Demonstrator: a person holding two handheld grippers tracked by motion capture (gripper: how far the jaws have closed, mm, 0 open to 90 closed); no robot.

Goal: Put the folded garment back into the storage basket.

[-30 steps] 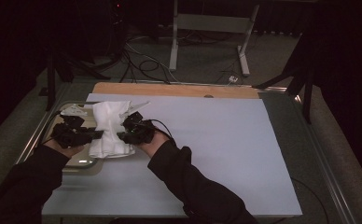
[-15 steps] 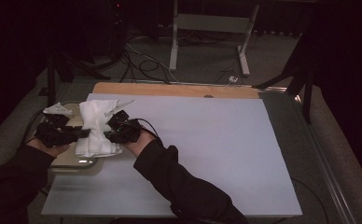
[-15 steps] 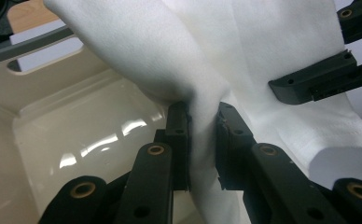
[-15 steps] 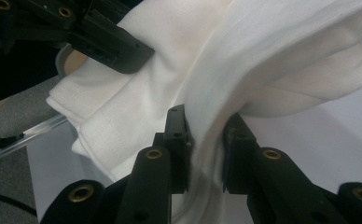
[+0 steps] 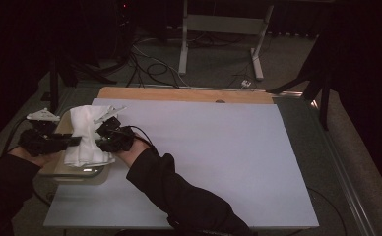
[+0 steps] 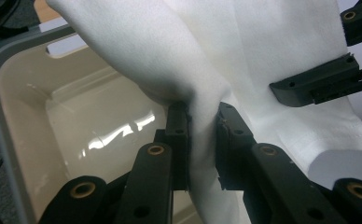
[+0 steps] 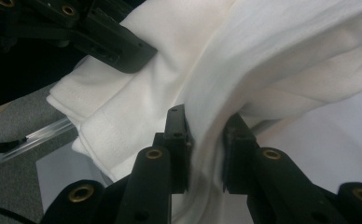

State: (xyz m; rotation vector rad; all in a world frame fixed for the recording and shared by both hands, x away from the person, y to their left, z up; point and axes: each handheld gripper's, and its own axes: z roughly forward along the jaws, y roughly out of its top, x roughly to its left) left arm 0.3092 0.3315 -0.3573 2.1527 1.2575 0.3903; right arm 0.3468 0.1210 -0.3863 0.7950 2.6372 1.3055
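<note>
Both grippers, left (image 6: 202, 140) and right (image 7: 207, 144), clamped on white cloth (image 5: 86, 135), shifted leftward together since earlier, now over beige tub (image 6: 39, 107), probably ready for lowering in.

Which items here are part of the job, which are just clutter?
In the job:
white cloth, pinched by both tools
left tool
right tool
beige tub under the cloth

Lying about:
wooden board at the far edge
metal stand
floor cables

Both tools (image 5: 76, 141) clamped, facing inward
</note>
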